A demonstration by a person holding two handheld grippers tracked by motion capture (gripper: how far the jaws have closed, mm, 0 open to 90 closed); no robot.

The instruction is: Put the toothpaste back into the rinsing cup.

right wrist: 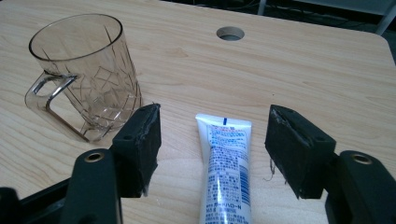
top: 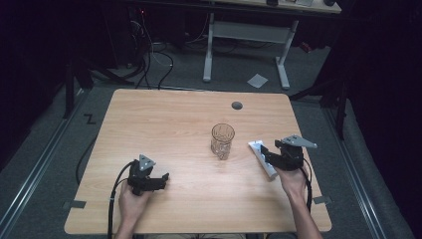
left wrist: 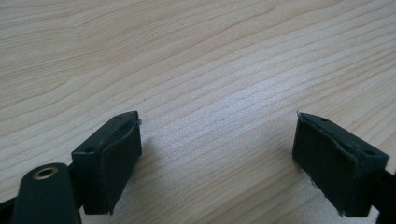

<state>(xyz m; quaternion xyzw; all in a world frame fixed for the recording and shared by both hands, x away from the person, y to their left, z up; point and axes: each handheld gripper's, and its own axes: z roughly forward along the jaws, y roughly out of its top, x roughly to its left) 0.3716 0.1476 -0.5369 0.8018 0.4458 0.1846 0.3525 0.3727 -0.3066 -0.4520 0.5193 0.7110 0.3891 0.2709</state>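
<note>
One mug (right wrist: 86, 74), one tube (right wrist: 226, 168), both on a wooden table (top: 164, 119). Left gripper (left wrist: 217, 163) and right gripper (right wrist: 212, 149) gape, released. Dim room, perhaps carpeted.

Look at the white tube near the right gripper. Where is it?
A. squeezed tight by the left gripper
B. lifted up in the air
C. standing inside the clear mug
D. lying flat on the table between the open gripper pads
D: in the right gripper view the white tube lies flat on the table between the right gripper's pads, with a gap on each side, and the clear mug stands empty beside it.
</note>
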